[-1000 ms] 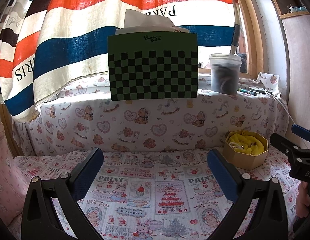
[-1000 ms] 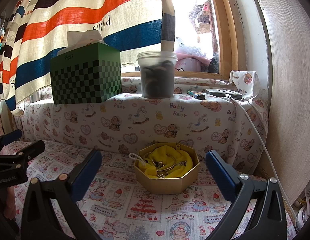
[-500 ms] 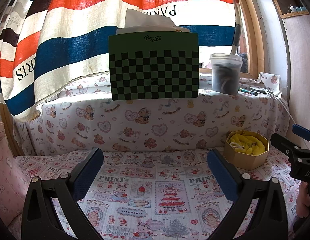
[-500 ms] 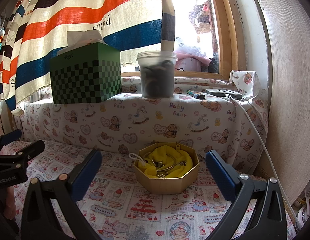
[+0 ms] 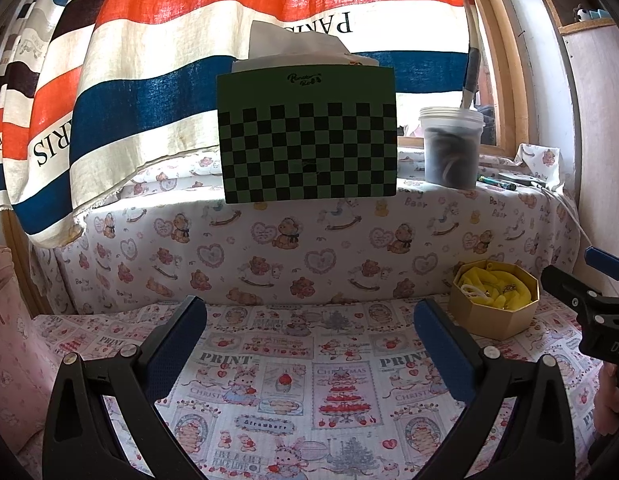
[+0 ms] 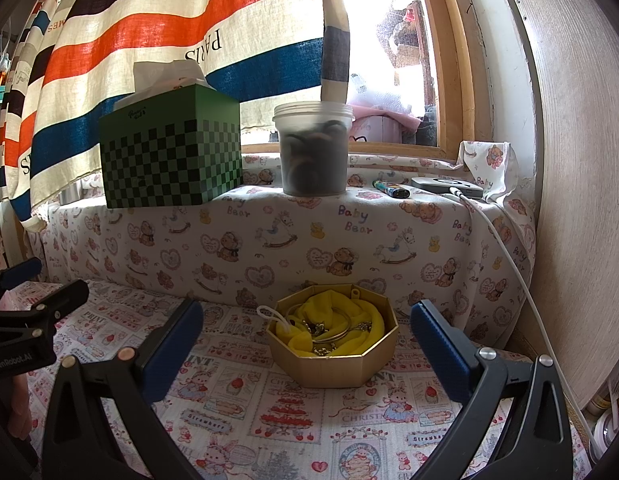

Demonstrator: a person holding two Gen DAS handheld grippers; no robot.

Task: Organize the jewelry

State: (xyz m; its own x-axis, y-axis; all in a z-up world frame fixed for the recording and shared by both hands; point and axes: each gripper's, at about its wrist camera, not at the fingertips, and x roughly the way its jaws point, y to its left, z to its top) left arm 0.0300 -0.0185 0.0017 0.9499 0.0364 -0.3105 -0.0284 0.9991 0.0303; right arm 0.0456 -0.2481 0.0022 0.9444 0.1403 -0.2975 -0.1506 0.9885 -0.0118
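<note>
A gold octagonal box [image 6: 333,364] sits on the patterned cloth, lined with yellow fabric [image 6: 337,320] and holding metal jewelry: rings or bangles and chains [image 6: 335,334]. It lies straight ahead of my right gripper [image 6: 305,340], which is open and empty a little short of it. In the left wrist view the box [image 5: 494,318] is at the far right. My left gripper [image 5: 309,336] is open and empty over bare cloth, well left of the box. The right gripper's fingers [image 5: 577,300] show at that view's right edge.
A raised ledge behind holds a green checkered tissue box [image 6: 171,160], a lidded plastic jar [image 6: 313,152], a lighter [image 6: 389,189] and a grey device [image 6: 445,186] with a white cable [image 6: 509,264]. A striped curtain [image 6: 169,32] hangs behind. A wooden panel [image 6: 581,200] stands at the right.
Both grippers have stayed open and almost still. The left view has shifted very slightly; the box has not moved.
</note>
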